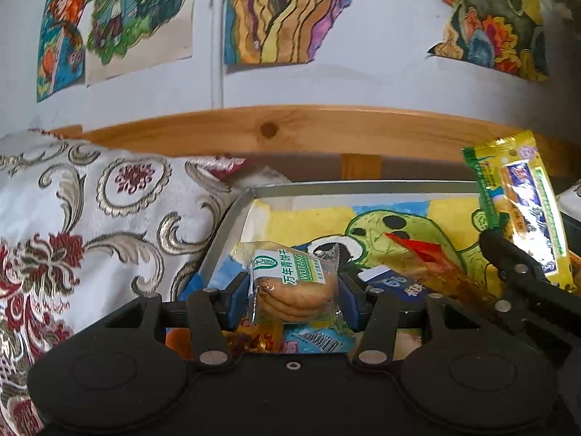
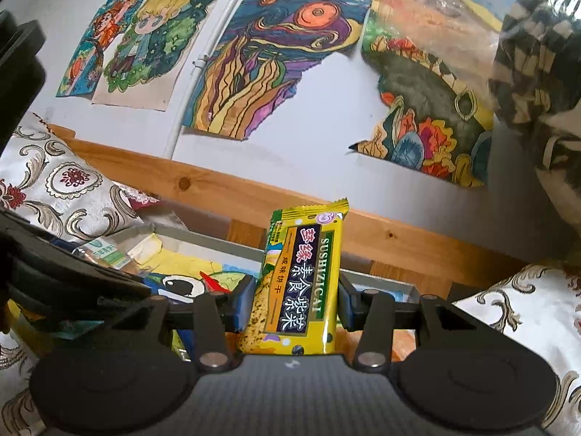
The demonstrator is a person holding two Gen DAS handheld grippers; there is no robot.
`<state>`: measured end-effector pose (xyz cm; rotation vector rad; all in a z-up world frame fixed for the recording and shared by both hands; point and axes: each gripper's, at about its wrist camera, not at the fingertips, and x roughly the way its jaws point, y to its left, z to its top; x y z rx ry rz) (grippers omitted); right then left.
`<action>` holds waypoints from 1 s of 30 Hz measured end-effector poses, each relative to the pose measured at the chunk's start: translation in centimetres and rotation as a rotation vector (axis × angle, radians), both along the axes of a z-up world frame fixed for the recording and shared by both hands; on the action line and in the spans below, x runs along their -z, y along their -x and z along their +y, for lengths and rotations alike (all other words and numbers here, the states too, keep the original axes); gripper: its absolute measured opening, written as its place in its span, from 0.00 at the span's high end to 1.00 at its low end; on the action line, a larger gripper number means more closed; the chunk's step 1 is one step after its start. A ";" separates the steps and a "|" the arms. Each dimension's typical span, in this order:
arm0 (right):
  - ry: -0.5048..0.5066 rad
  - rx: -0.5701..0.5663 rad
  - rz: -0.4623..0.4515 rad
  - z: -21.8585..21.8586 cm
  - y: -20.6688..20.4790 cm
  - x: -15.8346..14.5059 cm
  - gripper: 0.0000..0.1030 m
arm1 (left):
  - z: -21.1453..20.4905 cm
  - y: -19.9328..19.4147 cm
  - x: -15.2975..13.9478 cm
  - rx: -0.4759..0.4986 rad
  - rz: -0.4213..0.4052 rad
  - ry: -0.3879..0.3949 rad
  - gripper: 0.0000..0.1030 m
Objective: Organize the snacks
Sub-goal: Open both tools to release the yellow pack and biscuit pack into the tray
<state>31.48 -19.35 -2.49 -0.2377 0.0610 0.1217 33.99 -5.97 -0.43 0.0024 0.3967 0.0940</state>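
Black left gripper (image 1: 294, 296) clamps a clear-wrapped round biscuit pack (image 1: 292, 283); right gripper (image 2: 296, 303) pinches an upright yellow cracker packet (image 2: 299, 283) over the grey tray (image 1: 363, 186).

Two grippers show, the left gripper (image 1: 294, 294) and the right gripper (image 2: 296, 307). One biscuit pack (image 1: 292, 283), one yellow cracker packet (image 2: 299, 283) and one tray (image 1: 363, 186) are countable. Other wrappers (image 1: 254, 339) lie too hidden to count.
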 end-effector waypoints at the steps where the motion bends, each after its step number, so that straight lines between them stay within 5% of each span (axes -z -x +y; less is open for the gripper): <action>1: -0.007 0.000 0.006 -0.1 -0.1 0.0 0.51 | 0.1 -0.1 0.0 -0.005 0.003 0.005 0.48; 22: -0.036 0.007 0.033 -0.5 -0.6 0.2 0.53 | 0.0 -0.2 0.3 -0.016 0.022 0.028 0.41; 30: -0.025 0.013 0.024 -0.4 -0.4 0.1 0.42 | 0.6 0.0 0.1 -0.066 0.006 0.031 0.23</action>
